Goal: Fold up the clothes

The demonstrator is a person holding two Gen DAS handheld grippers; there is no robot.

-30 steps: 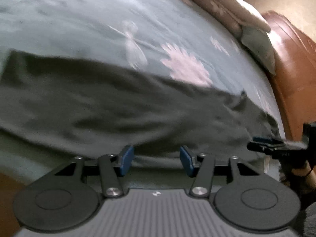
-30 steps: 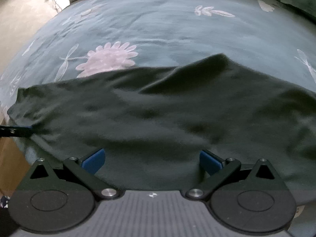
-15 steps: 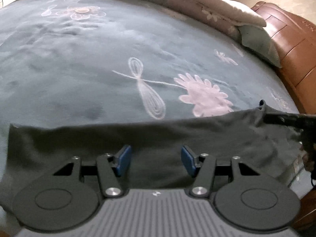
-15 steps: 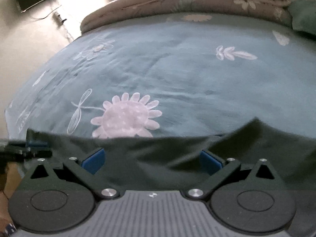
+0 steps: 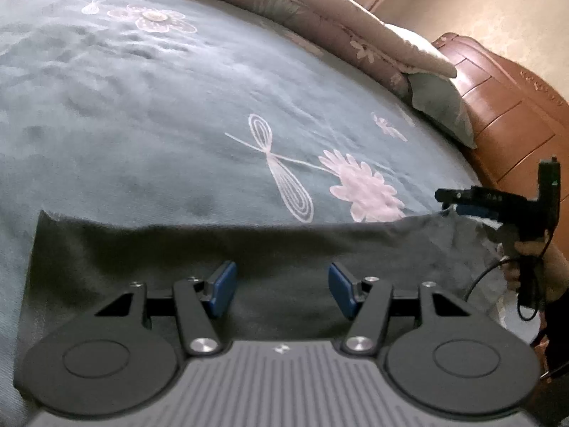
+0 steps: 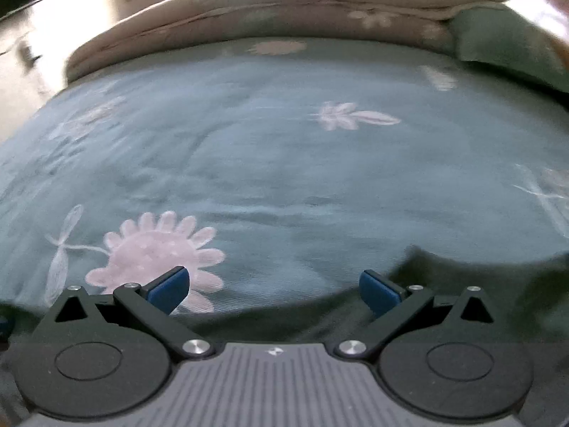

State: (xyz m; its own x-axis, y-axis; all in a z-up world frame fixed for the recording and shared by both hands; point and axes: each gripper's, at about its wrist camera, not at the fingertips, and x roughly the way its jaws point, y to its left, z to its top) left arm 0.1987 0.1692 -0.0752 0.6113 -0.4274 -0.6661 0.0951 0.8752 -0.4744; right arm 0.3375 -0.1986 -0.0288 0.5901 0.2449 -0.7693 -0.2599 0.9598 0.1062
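A dark green garment (image 5: 249, 249) lies spread flat along the near edge of the bed, on a teal bedspread (image 5: 142, 124) stitched with pale flowers. The big pink flower (image 5: 362, 188) sits just beyond the garment's far hem, and a white dragonfly outline (image 5: 281, 174) lies just to that flower's left.

The left gripper (image 5: 281, 286) hangs over the garment on the near side of the flower; its blue pads have just been spreading and stand apart, with nothing pinched between them, only cloth lying beneath. The right gripper (image 6: 274, 290) hovers near the same flower with its claw wide apart and empty, the garment's hem curving under it. From the left camera its fingertips appear at the garment's right corner, beside the flower, with a hand (image 5: 533, 267) behind.

Past the flower, a folded beige quilt (image 5: 320, 25) lies across the far side of the bed.
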